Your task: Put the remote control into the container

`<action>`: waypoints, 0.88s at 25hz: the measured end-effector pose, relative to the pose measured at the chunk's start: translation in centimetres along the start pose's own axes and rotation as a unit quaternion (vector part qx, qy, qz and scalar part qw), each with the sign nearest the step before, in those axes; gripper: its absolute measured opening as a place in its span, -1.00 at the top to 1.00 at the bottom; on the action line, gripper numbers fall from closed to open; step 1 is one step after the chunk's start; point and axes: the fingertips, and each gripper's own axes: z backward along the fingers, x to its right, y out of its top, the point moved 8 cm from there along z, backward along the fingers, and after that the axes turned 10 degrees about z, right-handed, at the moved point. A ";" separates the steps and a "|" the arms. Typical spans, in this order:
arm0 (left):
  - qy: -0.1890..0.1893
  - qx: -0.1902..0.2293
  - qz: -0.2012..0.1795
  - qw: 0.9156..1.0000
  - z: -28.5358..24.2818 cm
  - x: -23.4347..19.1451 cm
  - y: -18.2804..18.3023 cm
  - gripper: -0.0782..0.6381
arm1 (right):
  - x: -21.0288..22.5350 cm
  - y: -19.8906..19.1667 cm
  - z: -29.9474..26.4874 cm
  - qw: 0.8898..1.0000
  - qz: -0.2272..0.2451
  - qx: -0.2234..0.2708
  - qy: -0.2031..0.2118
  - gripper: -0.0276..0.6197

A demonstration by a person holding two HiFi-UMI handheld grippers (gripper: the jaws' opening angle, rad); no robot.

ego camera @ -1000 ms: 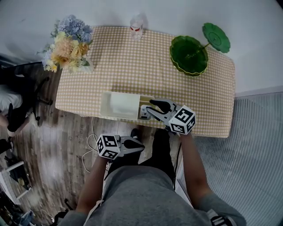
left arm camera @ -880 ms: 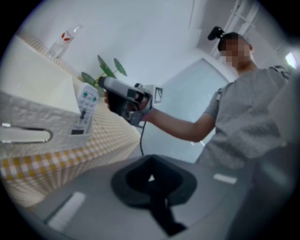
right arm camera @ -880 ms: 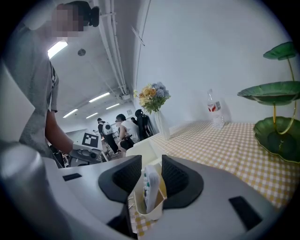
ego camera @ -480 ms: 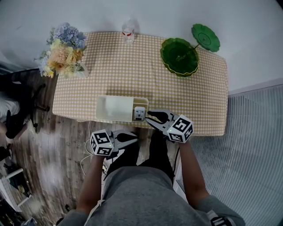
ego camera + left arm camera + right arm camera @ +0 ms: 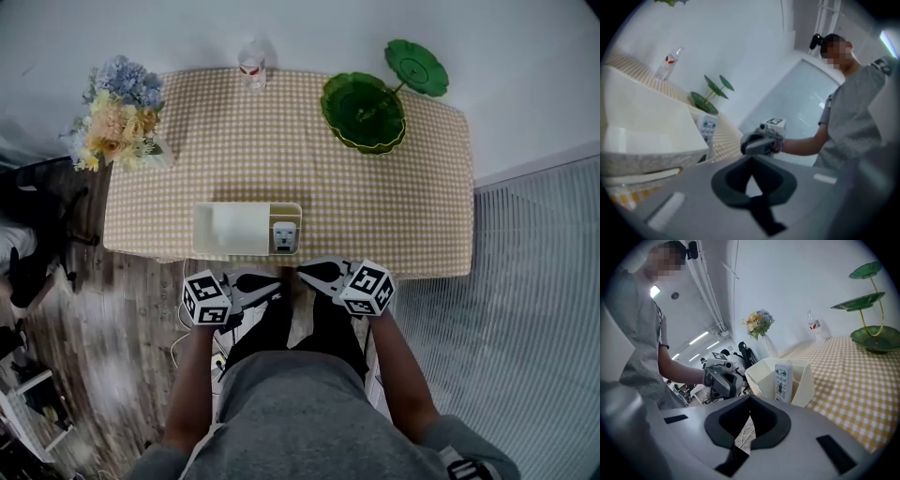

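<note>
The left tool (image 5: 277, 288) is fully together with nothing between its jaws; its own view shows the two tips meeting in a closed point. The right tool (image 5: 306, 273) has just been closing and its jaws now meet as well, empty (only floor and a loop of white cable show through the gap behind the tips). Both tools hang off the near edge of the counter (image 5: 412, 187), over the person's lap. Their tips point toward each other and are near but not touching, and neither tool touches anything.

The remote control (image 5: 284, 236) stands upright in the narrow right-end compartment of the cream container (image 5: 234, 228), buttons facing the person. The container sits at the near edge of the checked counter, just beyond the two tools. Well back on the counter are a bunch of flowers (image 5: 117, 112) at the left corner, a clear bottle (image 5: 250, 64) at the far edge and a green tiered dish (image 5: 364, 111) to the right.
</note>
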 end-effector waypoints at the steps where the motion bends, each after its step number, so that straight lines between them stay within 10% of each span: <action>1: -0.001 0.001 0.000 1.000 0.0 0.0 0.1 0.78 | -0.2 -0.2 -0.1 1.000 -0.001 -0.001 0.003 0.86; 22: -0.003 -0.003 0.004 1.000 0.1 -0.5 0.4 0.78 | -1.0 -0.1 -1.3 0.999 0.004 -0.012 0.034 0.86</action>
